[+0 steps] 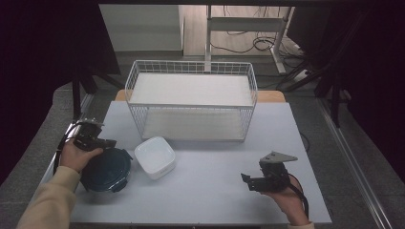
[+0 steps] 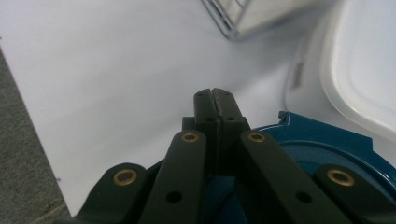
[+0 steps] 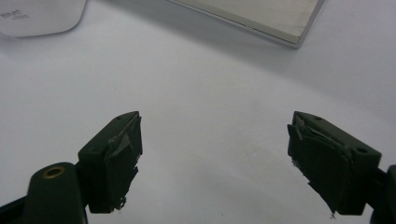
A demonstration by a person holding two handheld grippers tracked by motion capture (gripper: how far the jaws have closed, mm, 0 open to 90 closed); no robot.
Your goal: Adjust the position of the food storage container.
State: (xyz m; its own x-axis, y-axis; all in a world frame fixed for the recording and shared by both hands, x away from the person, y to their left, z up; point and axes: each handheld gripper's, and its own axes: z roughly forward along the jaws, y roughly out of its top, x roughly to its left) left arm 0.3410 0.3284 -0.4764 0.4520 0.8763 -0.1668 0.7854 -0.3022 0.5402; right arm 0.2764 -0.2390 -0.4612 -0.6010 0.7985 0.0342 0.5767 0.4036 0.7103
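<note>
A dark blue round lidded container [image 1: 106, 170] sits at the table's front left, and a white square container [image 1: 154, 156] lies just to its right. My left gripper [image 1: 110, 142] hovers over the blue container's far rim. In the left gripper view its jaws are pressed together with nothing between them [image 2: 215, 95], above the blue lid [image 2: 327, 154], with the white container [image 2: 364, 70] at the right. My right gripper [image 1: 246, 180] is at the front right, pointing left over bare table. Its jaws stand wide apart and empty [image 3: 215, 140].
A white wire basket [image 1: 191, 100] with a shelf board inside stands at the back middle of the grey table [image 1: 215, 200]. Its corner [image 2: 233, 21] shows ahead of the left gripper. The basket's base [image 3: 252, 14] and the white container [image 3: 37, 16] lie beyond the right gripper.
</note>
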